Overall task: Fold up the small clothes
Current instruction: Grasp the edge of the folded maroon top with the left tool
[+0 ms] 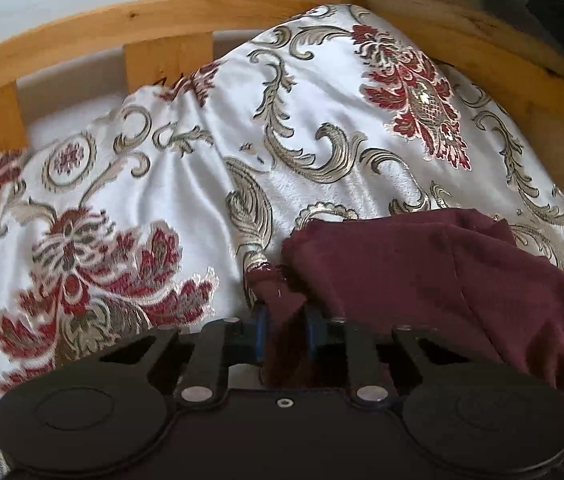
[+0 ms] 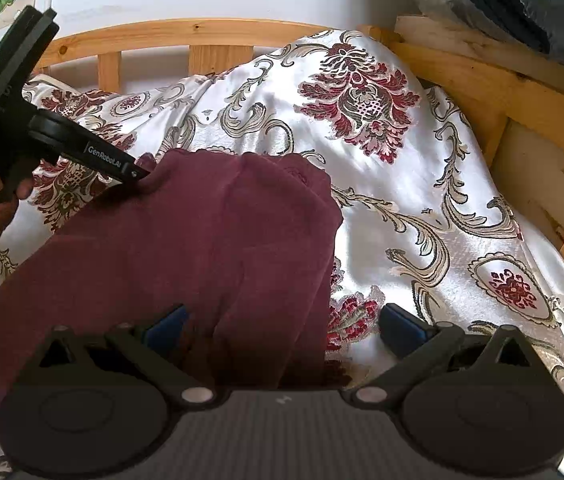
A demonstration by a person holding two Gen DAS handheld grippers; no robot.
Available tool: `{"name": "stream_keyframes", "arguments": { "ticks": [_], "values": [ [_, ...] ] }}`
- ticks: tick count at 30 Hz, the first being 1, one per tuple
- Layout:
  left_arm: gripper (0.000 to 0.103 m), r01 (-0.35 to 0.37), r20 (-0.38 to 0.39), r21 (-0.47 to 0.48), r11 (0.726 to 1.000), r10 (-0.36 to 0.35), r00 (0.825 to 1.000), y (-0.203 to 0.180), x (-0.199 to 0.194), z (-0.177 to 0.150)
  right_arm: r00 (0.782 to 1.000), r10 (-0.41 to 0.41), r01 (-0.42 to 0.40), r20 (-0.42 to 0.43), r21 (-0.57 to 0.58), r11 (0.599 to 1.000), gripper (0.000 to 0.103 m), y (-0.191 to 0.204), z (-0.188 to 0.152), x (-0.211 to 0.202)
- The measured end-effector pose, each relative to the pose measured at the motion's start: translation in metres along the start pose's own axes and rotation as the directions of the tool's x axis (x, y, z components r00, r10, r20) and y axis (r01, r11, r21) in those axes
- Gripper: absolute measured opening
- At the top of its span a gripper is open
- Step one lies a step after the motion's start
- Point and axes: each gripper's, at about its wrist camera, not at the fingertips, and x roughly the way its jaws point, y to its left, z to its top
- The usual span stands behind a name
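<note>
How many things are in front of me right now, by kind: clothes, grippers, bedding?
Clothes: 1, the maroon garment
Grippers: 2, the left gripper shut on the garment, the right gripper open
Bedding: 1, the floral bedspread
Bed frame: 1
Total: 5

free: bedspread (image 2: 402, 184) right of garment (image 2: 201, 240) | blocked: wooden rails (image 2: 185, 34) behind, right
</note>
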Motion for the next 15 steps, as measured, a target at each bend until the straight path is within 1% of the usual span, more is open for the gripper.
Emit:
{"name": "stream_keyframes", "arguments": {
  "ticks": [3, 7, 10, 11, 12, 13, 14, 15],
  "values": [
    [0.015, 0.009, 0.007, 0.01, 1.0, -0.009, 1.0, 0.002, -0.002, 0.001, 1.0, -0.006, 0.006, 0.001, -0.002, 1.0, 0.103, 0.001, 0.0, -0.001],
    [0.014, 0.029, 0.023, -0.077, 0.997, -0.027, 0.999, 0.018, -0.007, -0.002, 1.0, -0.003, 0.003, 0.002, -0.001, 1.0, 0.103, 0.001, -0.001, -0.001],
    [0.012, 0.034, 0.044, -0.121, 0.992, -0.029, 0.999, 0.028, -0.012, -0.006, 1.0, -0.003, 0.003, 0.002, -0.001, 1.0, 0.103, 0.002, -0.001, -0.001],
    [0.009, 0.033, 0.052, -0.137, 0.99, -0.026, 0.998, 0.032, -0.014, -0.006, 1.0, -0.004, 0.004, 0.002, -0.001, 1.0, 0.103, 0.003, -0.001, -0.001],
    [0.003, 0.017, 0.059, -0.154, 0.988, -0.008, 0.998, 0.037, -0.016, -0.007, 1.0, -0.004, 0.004, 0.002, -0.002, 1.0, 0.103, 0.003, -0.001, -0.001],
    [0.003, -0.008, 0.06, -0.171, 0.985, 0.019, 0.998, 0.042, -0.016, -0.007, 1.0, -0.003, 0.003, 0.001, -0.001, 1.0, 0.103, 0.002, -0.001, -0.001],
    [0.003, -0.015, 0.057, -0.192, 0.981, 0.026, 0.998, 0.049, -0.017, -0.007, 1.0, -0.003, 0.003, 0.0, -0.001, 1.0, 0.103, 0.002, -0.001, -0.001],
    [0.003, -0.003, 0.044, -0.216, 0.976, 0.013, 0.999, 0.056, -0.015, -0.008, 1.0, -0.003, 0.003, 0.0, 0.0, 1.0, 0.103, 0.002, -0.001, -0.001]
  ]
}}
